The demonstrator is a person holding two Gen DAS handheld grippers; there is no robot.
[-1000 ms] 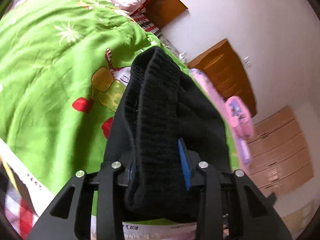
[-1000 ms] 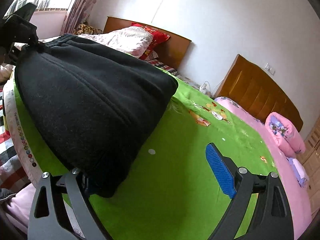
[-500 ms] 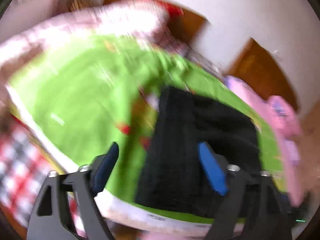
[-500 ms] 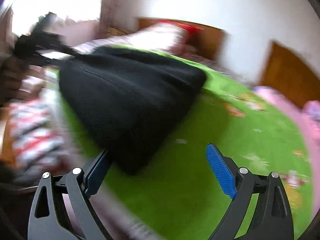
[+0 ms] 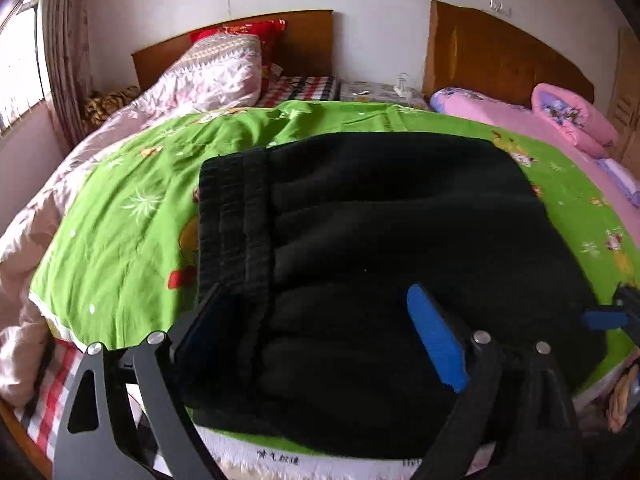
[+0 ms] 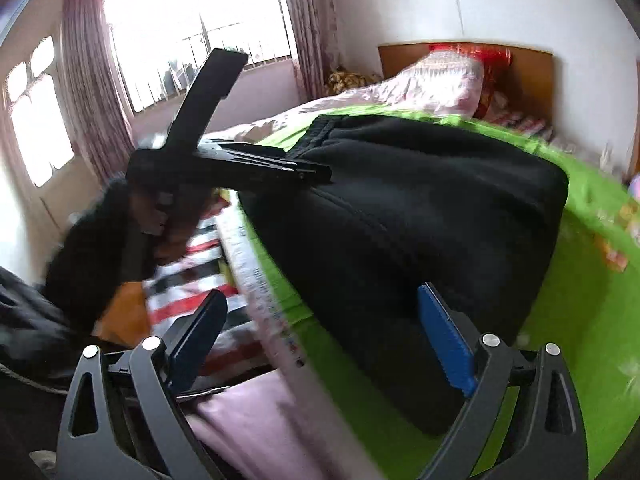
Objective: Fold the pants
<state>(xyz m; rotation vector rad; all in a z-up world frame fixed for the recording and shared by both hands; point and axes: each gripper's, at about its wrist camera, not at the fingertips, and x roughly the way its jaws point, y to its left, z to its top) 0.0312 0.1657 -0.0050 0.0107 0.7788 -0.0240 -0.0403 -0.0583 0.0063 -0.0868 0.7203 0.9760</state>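
The black pants lie as a compact folded stack on the green sheet, filling the centre and lower half of the left wrist frame, so the fold looks essentially done, with perhaps only a tidy-up left. Both the left gripper and right gripper stand spread wide, holding nothing. No container appears in either view.

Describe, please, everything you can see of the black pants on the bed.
The black pants look like thick, fleecy knit, folded into a compact, roughly rectangular bundle. The ribbed elastic waistband forms its left end in the left wrist view. They lie flat on the green sheet near the bed's front edge. Both grippers' jaws stand open; neither grips the fabric.
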